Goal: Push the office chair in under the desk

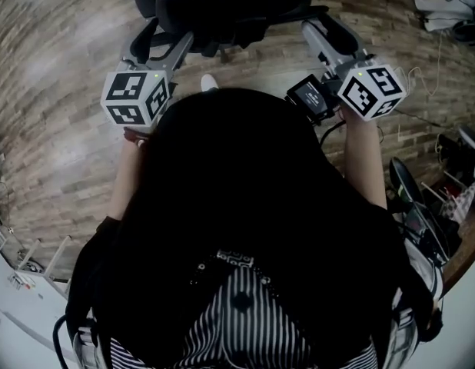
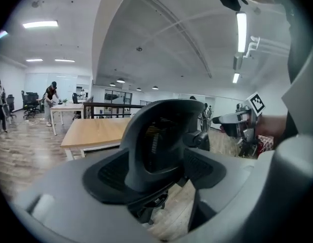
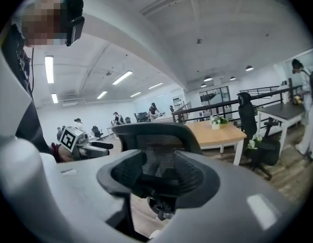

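Left gripper (image 1: 164,48) released, right gripper (image 1: 326,37) released | both near chair (image 1: 222,6) back, 12 o'clock | desk (image 2: 95,130) beyond chair | open floor (image 1: 68,91) at 9, clutter (image 1: 430,206) at 3

The office chair (image 3: 156,151) is black with mesh panels; the desk (image 3: 222,133) has a pale wood top and white legs. The grey left gripper (image 1: 162,46) and right gripper (image 1: 330,38) carry white cubes patterned with black squares.

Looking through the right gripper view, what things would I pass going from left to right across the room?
left gripper → office chair → wooden desk → dark table → person
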A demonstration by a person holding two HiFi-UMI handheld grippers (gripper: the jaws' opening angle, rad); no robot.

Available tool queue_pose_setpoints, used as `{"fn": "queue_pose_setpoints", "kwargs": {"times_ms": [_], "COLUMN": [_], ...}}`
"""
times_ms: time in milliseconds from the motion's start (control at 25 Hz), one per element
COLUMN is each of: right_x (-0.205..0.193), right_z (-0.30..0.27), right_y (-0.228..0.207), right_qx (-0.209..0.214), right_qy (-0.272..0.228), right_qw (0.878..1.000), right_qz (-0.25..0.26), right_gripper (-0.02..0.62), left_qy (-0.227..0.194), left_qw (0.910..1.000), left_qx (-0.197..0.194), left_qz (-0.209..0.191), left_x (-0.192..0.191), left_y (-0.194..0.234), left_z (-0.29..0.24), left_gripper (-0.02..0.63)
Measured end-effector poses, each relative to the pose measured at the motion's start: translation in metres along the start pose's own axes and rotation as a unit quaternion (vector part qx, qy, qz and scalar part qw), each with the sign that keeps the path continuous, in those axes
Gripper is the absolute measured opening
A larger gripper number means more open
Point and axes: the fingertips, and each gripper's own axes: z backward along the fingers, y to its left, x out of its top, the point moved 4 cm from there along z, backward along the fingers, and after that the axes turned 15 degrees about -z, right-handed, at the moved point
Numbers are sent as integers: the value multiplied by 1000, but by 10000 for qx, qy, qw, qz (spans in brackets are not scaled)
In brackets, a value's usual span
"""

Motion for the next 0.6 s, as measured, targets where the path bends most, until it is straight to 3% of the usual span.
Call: {"fn": "queue_pose_setpoints", "kwargs": {"times_ms": [80, 200, 280, 480, 600], "right_x": [6, 8, 9, 19, 17], "right_z": [-13, -29, -37, -55, -65], "right_y": [-12, -25, -39, -53, -63], "right_qx": [-186, -487, -684, -792, -776], "right_qy": [-69, -39, 50, 198, 388], "right_qw": [9998, 9988, 9975, 9962, 9956], "right_qz": [-75, 59, 194, 309, 344], "right_gripper": [225, 284, 320, 337, 353], "left_qy": [19, 57, 75, 17, 101], "left_qw": [9999, 9997, 9996, 10000, 9993], "left_qx": [142, 165, 113, 51, 57], "left_qz": [42, -174, -247, -55, -354], "left_x": [-3, 0, 1, 3, 9], "left_y": [14, 18, 19, 33, 36], "left_z": [-12, -22, -25, -38, -48], "left_gripper": [414, 457, 465, 465, 469]}}
